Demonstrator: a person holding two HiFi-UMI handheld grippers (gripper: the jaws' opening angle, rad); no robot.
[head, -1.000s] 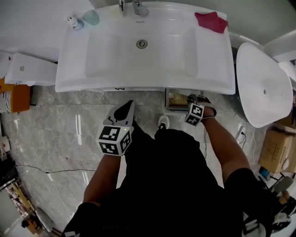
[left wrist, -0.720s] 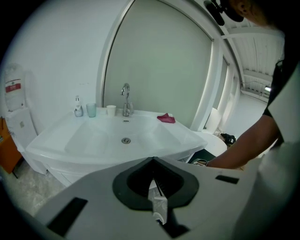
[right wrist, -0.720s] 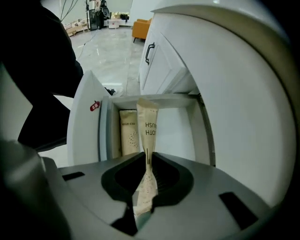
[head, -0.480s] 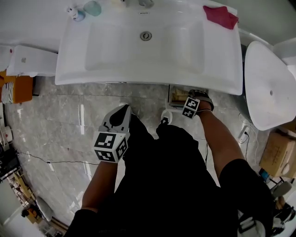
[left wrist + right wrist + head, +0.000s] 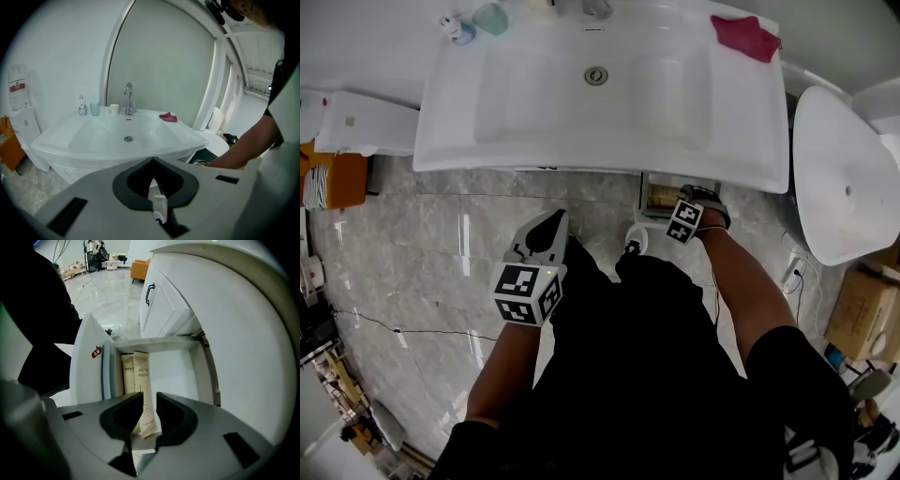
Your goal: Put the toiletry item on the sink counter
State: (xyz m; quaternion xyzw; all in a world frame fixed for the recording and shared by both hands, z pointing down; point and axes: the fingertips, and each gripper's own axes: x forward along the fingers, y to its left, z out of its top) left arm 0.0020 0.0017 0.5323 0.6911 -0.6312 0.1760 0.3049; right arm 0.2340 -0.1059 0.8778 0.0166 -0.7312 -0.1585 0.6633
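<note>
Two beige toothbrush packets lie side by side in an open white drawer under the sink. My right gripper is over them with its jaws opening; the nearer packet shows in the gap and the pads do not press on it. In the head view the right gripper reaches into that drawer below the white sink counter. My left gripper hangs shut and empty above the floor, pointing at the sink.
On the counter are a red cloth, a green cup, a small bottle and the faucet. A white oval fixture stands at the right, a white unit at the left. The floor is grey marble.
The right gripper has reached a little further under the counter edge into the drawer. The left gripper has stayed about where it was.
</note>
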